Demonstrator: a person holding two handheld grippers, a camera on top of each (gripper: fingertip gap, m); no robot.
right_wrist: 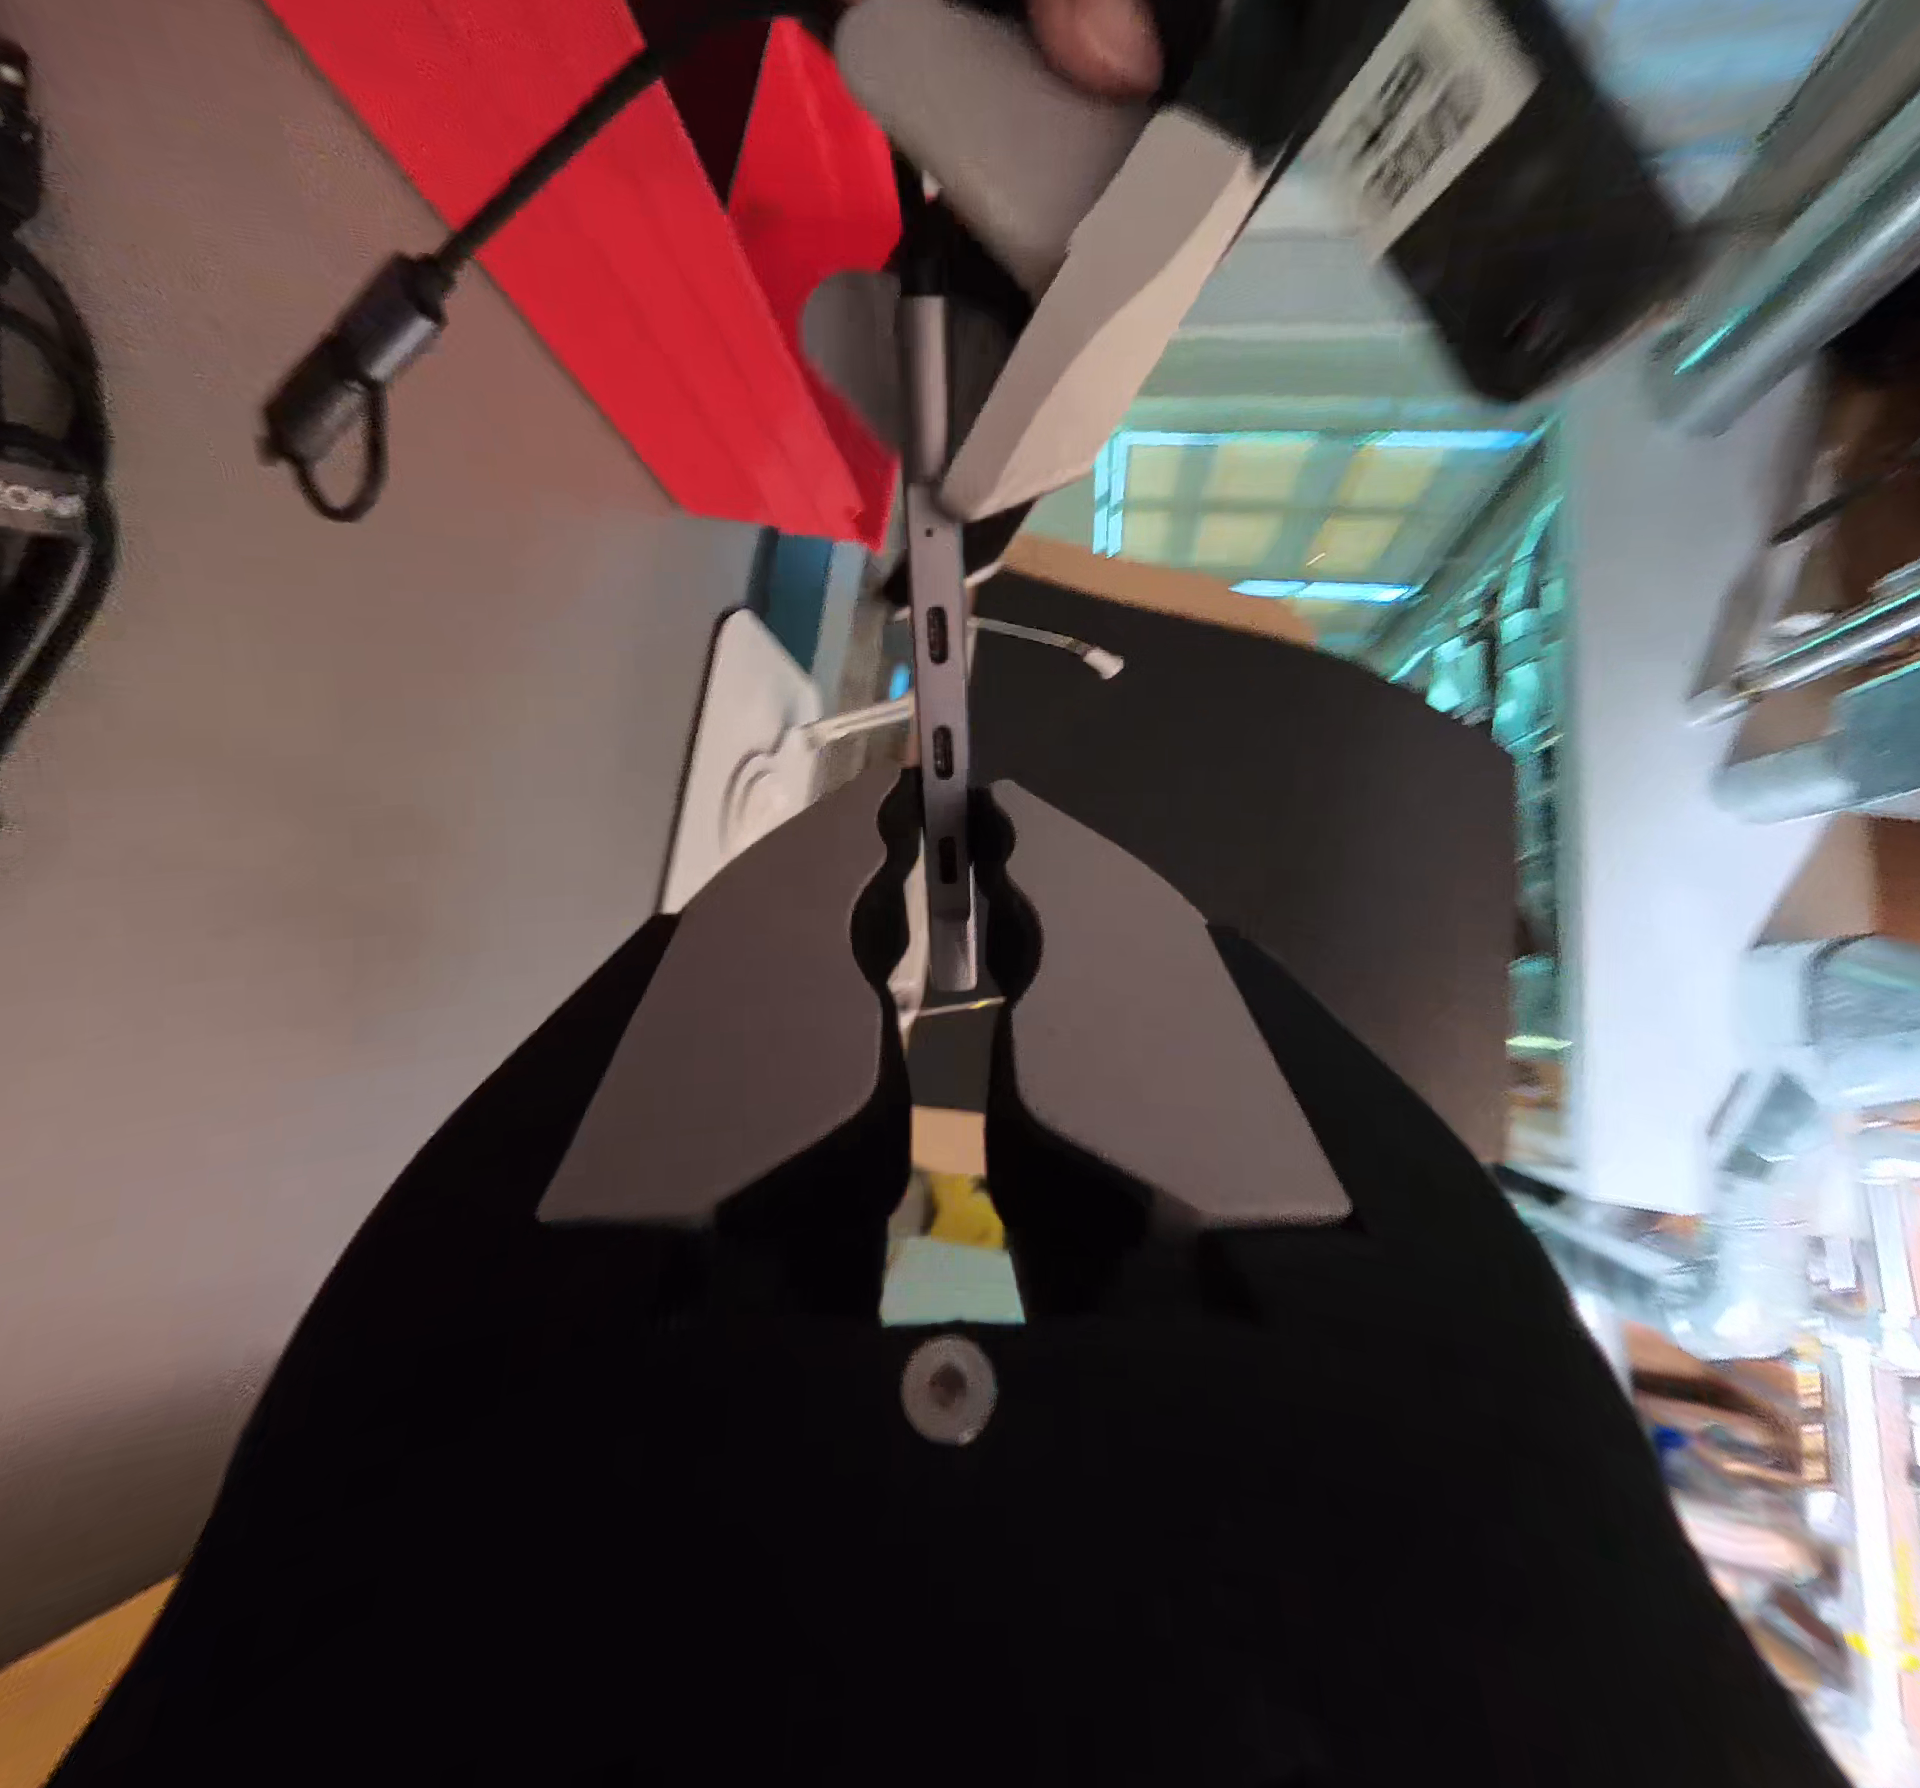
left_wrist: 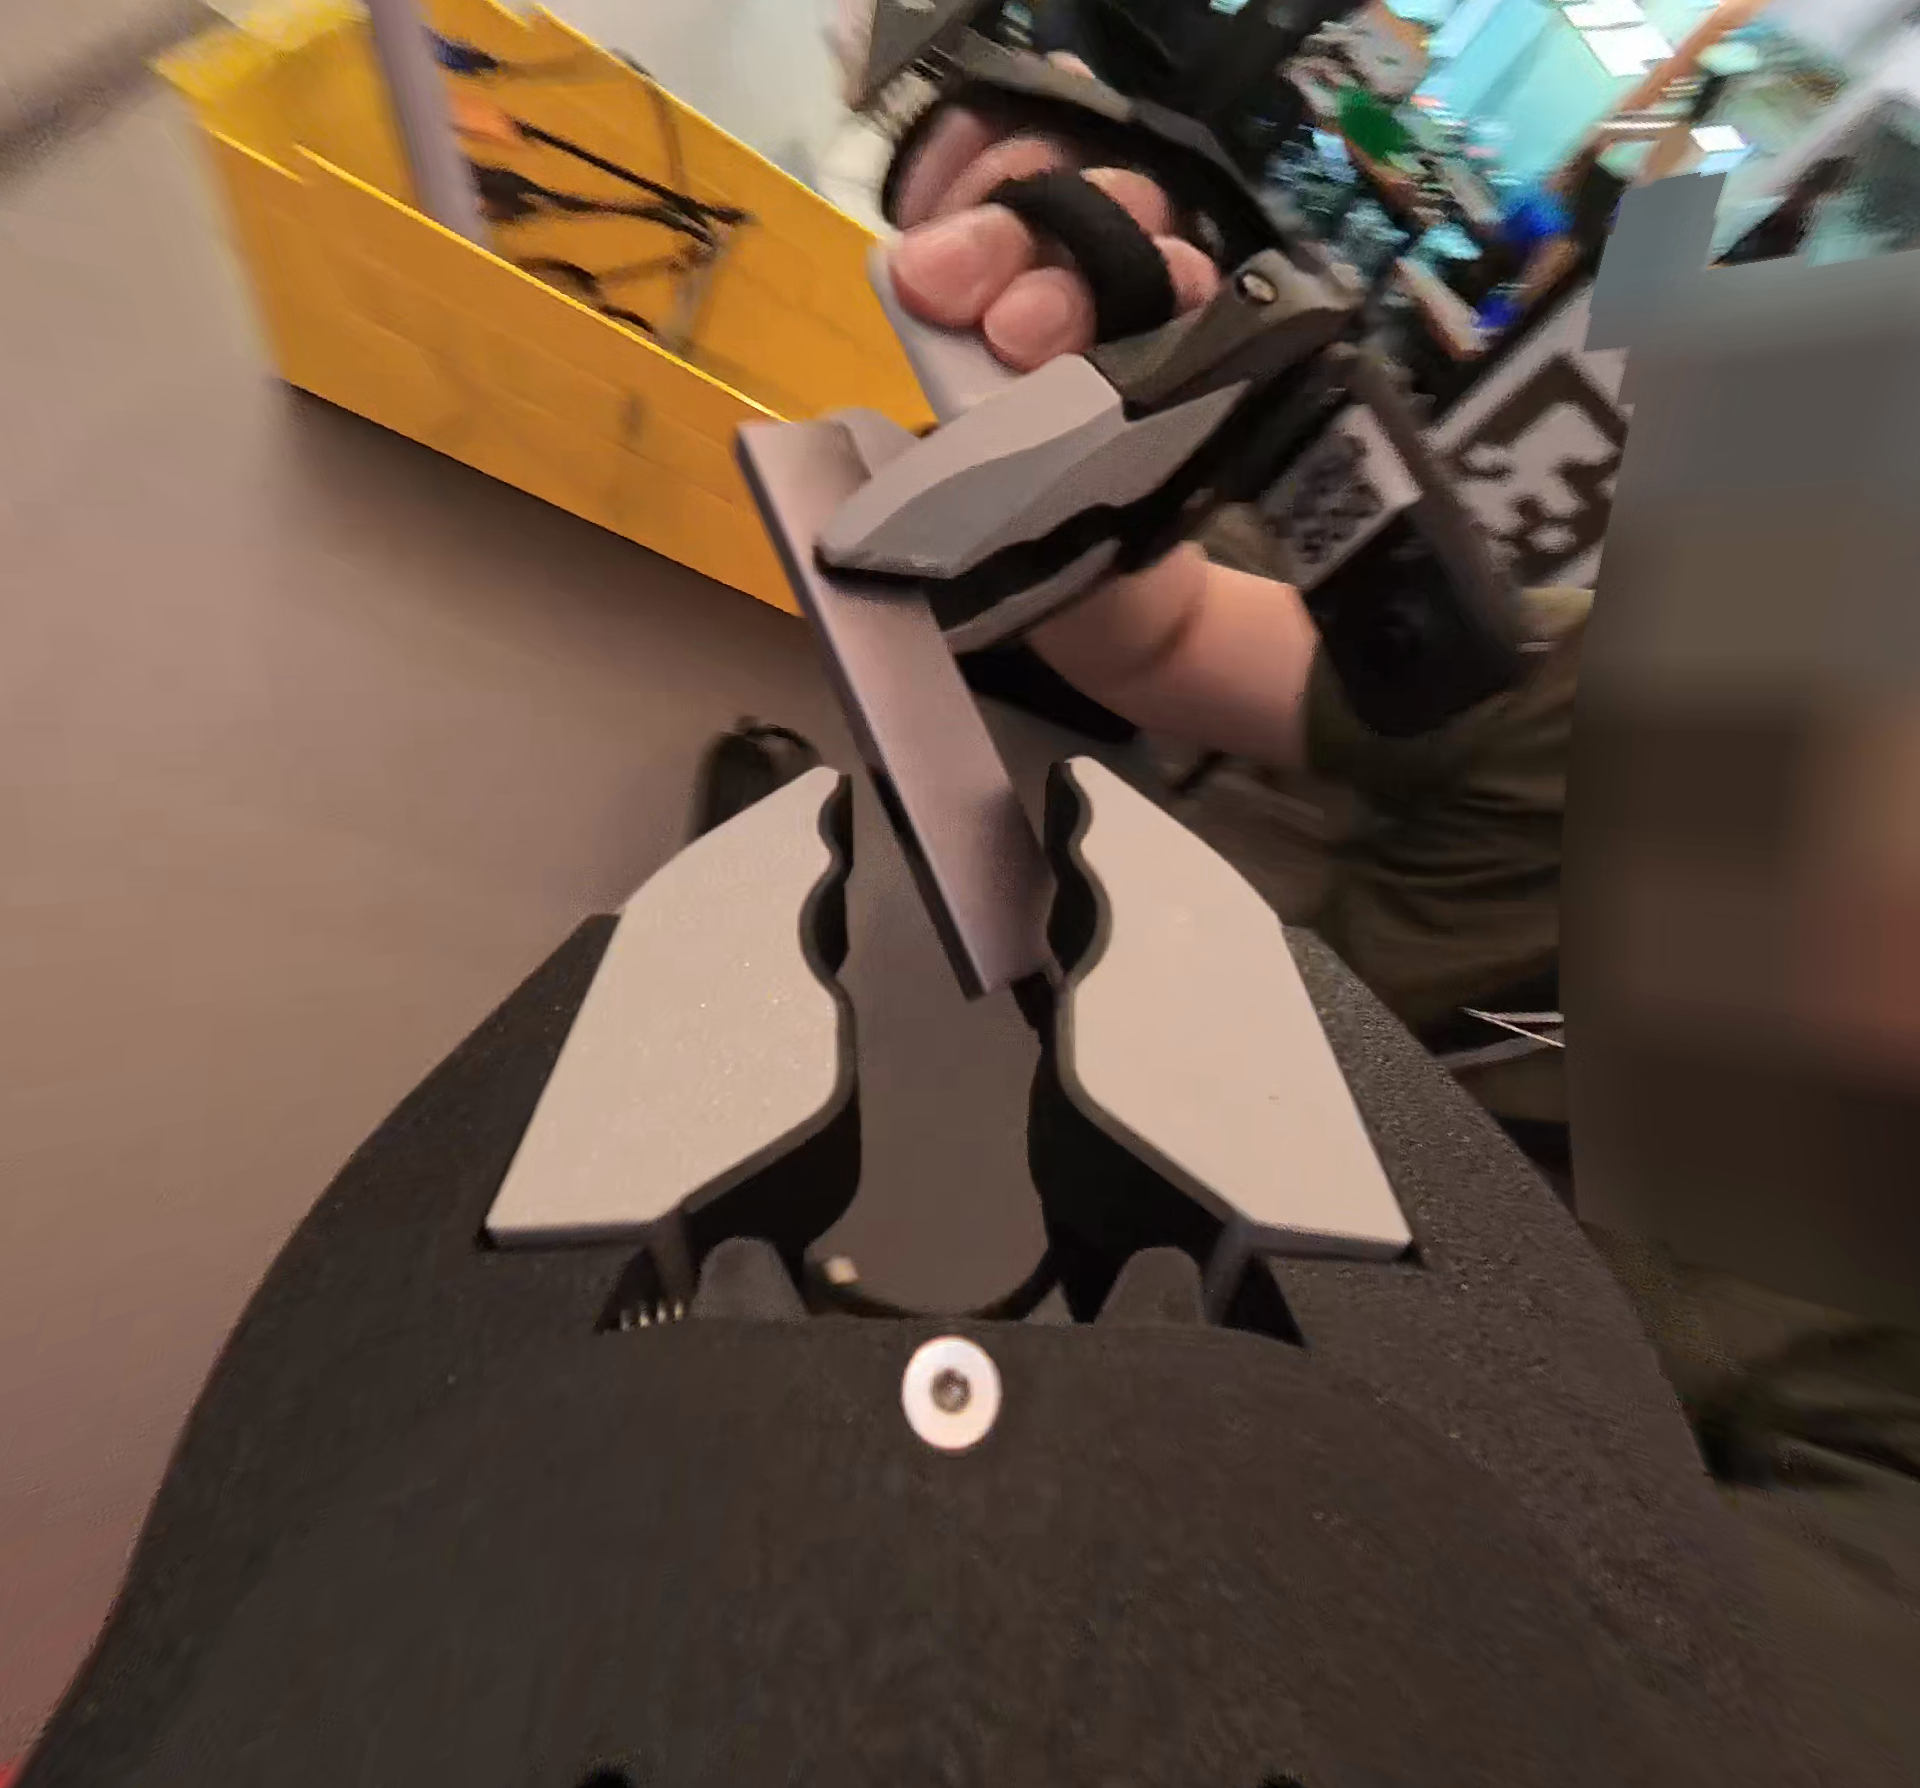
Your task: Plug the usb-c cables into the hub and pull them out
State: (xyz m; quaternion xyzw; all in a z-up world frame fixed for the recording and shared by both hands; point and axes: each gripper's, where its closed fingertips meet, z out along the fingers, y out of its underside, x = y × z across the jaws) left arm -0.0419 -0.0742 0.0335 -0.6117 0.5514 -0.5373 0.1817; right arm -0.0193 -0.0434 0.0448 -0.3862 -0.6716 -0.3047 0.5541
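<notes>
Grey hub [right_wrist: 940,772] edge-on, clamped between right tongs [right_wrist: 948,834], left tongs [left_wrist: 948,803] gaping around its end.

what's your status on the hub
right gripper shut on hub, edge-on. left gripper around its other end, grip unclear. visible ports empty. loose cable off to the side.

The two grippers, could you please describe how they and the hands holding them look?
Each gripper, the left and the right, has a rough black body, flat grey fingers with scalloped black inner pads, and a pale washer with a bolt. Both carry black-and-white square code markers. The hand wears a black strap and an olive sleeve.
</notes>
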